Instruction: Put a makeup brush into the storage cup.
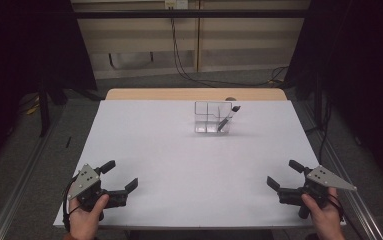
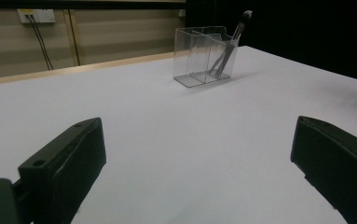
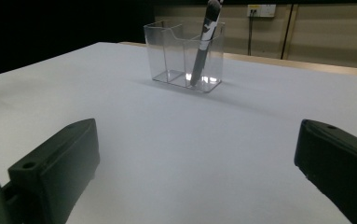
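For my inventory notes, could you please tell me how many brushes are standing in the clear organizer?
1. A single dark brush leans in the right-hand compartment of the clear organizer, toward the table's far edge. The transparent walls seem to hide nothing.

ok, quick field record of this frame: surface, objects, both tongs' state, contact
surface: white rectangular tabletop
container: clear plastic organizer with compartments, standing at the far middle of the table
contents: dark slim makeup brush, leaning in the organizer's right-hand compartment, bristle end up above the rim
left tongs: open, at the near left corner, jaws wide apart
right tongs: open, at the near right corner, jaws wide apart
contact: neither tongs touches the organizer or the brush
held: nothing
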A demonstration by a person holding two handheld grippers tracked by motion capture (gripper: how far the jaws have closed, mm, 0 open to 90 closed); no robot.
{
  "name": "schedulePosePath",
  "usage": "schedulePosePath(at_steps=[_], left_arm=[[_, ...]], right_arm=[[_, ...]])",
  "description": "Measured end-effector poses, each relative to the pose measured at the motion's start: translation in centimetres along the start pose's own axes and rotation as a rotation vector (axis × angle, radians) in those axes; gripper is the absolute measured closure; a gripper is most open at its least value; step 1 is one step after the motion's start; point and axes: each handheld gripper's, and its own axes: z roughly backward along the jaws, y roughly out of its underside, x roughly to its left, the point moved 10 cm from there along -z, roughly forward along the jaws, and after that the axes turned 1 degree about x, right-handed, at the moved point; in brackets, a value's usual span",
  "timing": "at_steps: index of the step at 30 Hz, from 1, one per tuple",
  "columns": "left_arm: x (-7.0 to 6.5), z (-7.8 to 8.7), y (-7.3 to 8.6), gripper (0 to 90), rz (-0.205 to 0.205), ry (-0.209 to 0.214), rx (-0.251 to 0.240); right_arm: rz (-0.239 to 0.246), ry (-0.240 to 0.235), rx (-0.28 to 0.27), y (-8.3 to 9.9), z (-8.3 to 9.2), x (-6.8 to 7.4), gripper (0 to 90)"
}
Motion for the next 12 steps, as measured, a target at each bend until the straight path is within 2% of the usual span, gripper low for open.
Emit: schedulePosePath(at_steps=[6,12], left_arm=[[-0.19,-0.05,0.32,3.3,0.000,0.004,0.016],[-0.11,-0.05,0.23,3.3,0.000,0.002,0.011]], right_arm=[[-0.008,-0.001,0.000,0.03,-0.05,-0.17,0.0],[-0.017,-0.004,0.003,0.02,-0.11,-0.12,0.0]])
